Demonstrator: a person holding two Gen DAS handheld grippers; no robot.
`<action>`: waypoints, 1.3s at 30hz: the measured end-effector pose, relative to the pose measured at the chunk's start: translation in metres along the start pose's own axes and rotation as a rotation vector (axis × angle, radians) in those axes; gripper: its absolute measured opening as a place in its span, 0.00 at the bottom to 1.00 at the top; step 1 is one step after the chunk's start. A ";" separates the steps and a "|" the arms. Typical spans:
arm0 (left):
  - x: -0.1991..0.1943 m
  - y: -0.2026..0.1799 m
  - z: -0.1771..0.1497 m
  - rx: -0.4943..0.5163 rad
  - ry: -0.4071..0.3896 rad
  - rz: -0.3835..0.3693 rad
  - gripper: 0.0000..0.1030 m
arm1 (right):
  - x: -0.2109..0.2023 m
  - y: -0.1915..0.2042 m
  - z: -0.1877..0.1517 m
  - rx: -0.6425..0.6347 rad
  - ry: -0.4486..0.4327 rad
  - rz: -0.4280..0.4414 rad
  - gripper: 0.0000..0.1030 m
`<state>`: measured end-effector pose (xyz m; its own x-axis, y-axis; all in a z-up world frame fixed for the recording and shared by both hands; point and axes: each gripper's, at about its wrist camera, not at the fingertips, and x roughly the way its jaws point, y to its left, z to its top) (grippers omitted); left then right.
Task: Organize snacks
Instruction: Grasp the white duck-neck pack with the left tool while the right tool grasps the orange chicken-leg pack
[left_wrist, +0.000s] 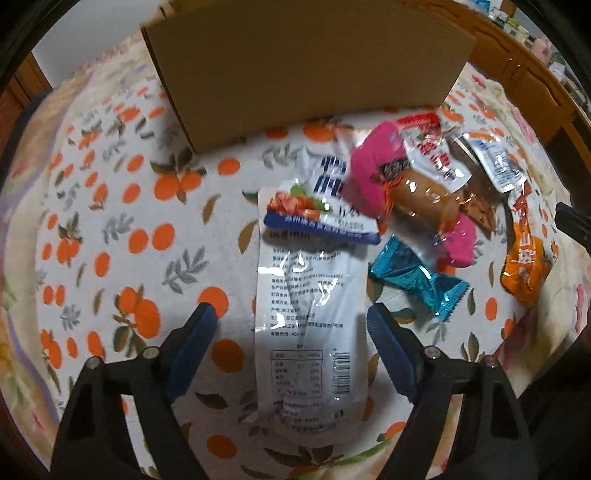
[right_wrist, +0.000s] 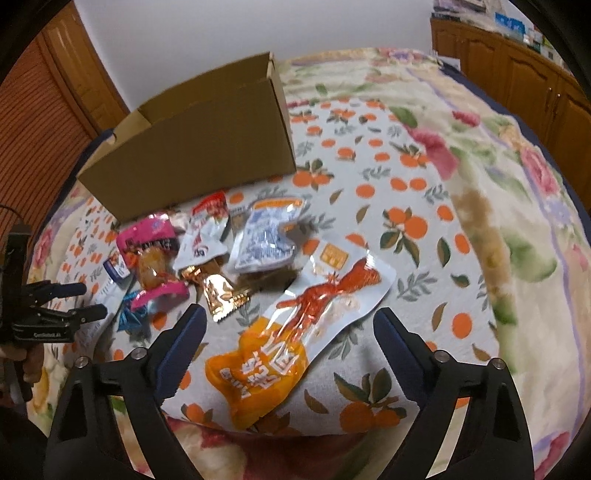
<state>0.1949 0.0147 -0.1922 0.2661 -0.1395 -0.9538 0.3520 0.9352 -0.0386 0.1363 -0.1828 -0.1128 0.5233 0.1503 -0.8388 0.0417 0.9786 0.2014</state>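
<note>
Snacks lie in a loose pile on the orange-print cloth (right_wrist: 406, 192), just in front of the open cardboard box (right_wrist: 199, 155). Left gripper (left_wrist: 291, 321) jaws wide apart, straddling the long white snack packet (left_wrist: 306, 317), pads not touching it. Right gripper (right_wrist: 288, 325) also spread wide over the orange chicken-foot packet (right_wrist: 280, 350), gripping nothing. Pink-wrapped snack (left_wrist: 373, 173) and teal candy wrapper (left_wrist: 417, 280) sit between those two packets, nearer the box.
</note>
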 end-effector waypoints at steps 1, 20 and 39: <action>0.003 -0.001 0.000 0.000 0.010 -0.003 0.81 | 0.003 0.000 -0.001 -0.002 0.013 -0.001 0.89; -0.006 0.007 0.002 -0.005 -0.017 -0.015 0.40 | 0.048 0.000 -0.010 -0.002 0.152 -0.030 0.84; -0.038 0.002 0.012 -0.022 -0.089 -0.032 0.15 | 0.040 -0.010 0.000 0.040 0.086 -0.025 0.14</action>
<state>0.1960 0.0181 -0.1528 0.3339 -0.1971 -0.9218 0.3423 0.9365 -0.0762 0.1572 -0.1862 -0.1482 0.4471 0.1388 -0.8836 0.0886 0.9762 0.1981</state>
